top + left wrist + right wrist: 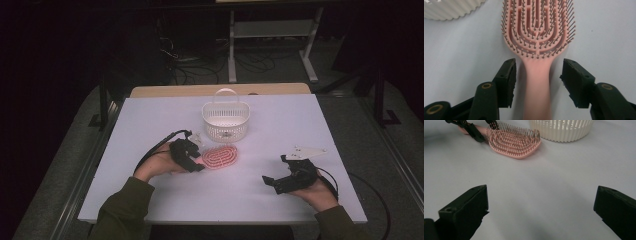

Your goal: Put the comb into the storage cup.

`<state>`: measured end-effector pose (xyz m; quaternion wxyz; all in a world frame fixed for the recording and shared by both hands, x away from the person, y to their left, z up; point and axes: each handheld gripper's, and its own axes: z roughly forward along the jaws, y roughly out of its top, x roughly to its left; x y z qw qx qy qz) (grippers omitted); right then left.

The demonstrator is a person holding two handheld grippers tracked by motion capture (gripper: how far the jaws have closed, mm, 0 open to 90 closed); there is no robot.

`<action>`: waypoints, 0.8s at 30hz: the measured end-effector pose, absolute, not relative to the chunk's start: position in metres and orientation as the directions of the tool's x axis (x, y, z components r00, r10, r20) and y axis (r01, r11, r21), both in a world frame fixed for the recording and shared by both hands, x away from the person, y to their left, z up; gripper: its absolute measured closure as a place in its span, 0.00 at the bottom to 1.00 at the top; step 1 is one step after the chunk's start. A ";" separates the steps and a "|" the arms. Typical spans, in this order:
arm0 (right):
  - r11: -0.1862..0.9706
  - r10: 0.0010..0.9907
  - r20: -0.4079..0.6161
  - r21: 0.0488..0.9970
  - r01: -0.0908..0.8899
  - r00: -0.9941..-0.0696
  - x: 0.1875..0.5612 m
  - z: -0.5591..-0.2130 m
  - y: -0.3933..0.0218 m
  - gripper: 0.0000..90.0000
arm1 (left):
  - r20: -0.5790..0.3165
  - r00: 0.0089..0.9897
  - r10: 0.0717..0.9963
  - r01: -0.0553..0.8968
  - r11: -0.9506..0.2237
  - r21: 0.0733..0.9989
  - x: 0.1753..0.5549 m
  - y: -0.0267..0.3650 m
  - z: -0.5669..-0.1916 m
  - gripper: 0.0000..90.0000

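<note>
Left gripper [537,82] view alone shows jaws clear of brush handle [537,90].

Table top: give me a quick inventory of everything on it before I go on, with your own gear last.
Hairbrush: one, pink, bristles up, near the table's middle, in front of the basket, apart from it.
Basket: one, white, slotted wall, handle upright, towards the table's far side.
Table: one, white top.
Left gripper: one, black, jaws either side of the hairbrush's handle, gaps still showing, not yet pressing.
Right gripper: one, black, jaws wide open over bare table at the right, nothing between them.
Hands: two, one on each gripper, green sleeves.
</note>
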<state>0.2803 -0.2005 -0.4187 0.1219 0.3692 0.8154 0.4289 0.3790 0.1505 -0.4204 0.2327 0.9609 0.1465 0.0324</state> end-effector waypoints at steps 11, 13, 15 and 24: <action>0.360 0.706 0.117 0.790 0.497 -0.698 0.280 -0.419 -0.201 0.00 | 0.004 0.956 0.293 0.263 -0.865 0.428 0.378 0.147 -0.422 0.58; 0.360 0.706 0.117 0.790 0.496 -0.699 0.280 -0.419 -0.201 0.00 | 0.009 0.956 0.293 0.262 -0.867 0.424 0.378 0.147 -0.422 0.59; 0.359 0.706 0.117 0.791 0.496 -0.698 0.280 -0.418 -0.201 0.00 | 0.012 0.956 0.292 0.261 -0.871 0.417 0.378 0.146 -0.422 0.60; 0.360 0.706 0.117 0.791 0.496 -0.699 0.280 -0.418 -0.201 0.00 | 0.029 0.957 0.290 0.252 -0.875 0.413 0.377 0.143 -0.423 0.64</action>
